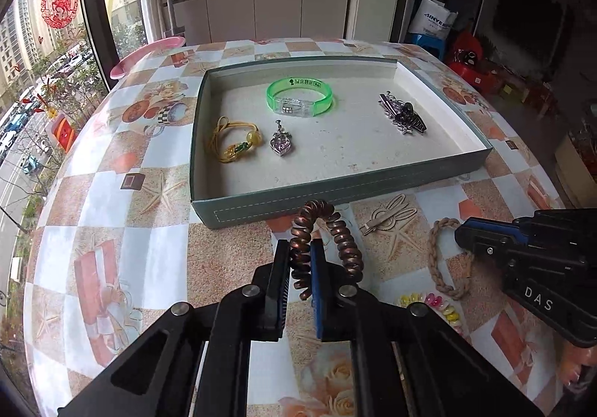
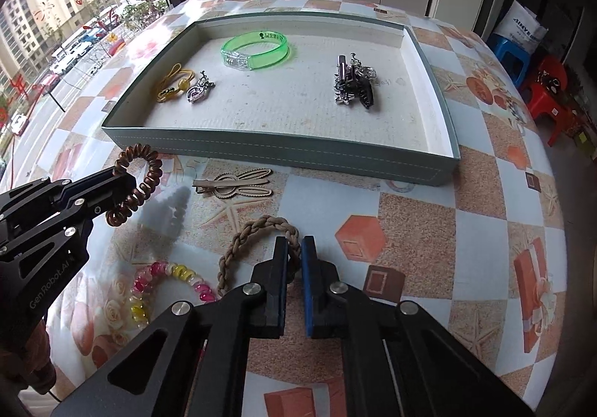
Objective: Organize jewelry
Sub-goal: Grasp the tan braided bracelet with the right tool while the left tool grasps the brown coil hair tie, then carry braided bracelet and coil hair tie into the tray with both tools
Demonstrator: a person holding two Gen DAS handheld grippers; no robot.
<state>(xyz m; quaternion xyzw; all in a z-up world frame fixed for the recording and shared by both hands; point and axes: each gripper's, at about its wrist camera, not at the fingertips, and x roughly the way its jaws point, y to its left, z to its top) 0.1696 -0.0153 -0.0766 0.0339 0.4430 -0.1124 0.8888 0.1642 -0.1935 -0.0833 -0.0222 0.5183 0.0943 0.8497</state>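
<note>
My right gripper (image 2: 294,249) is clamped on the braided bracelet (image 2: 257,230) on the table (image 2: 485,193). My left gripper (image 2: 127,185) grips the brown coil hair tie (image 2: 149,174), lifted, near the tray (image 2: 280,152) front wall. Hair clip (image 2: 233,185) lies between them.

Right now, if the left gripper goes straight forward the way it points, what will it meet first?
Probably the near wall of the tray. The left gripper is shut on the brown spiral hair tie, whose loop would likely touch first; height is unclear.
</note>
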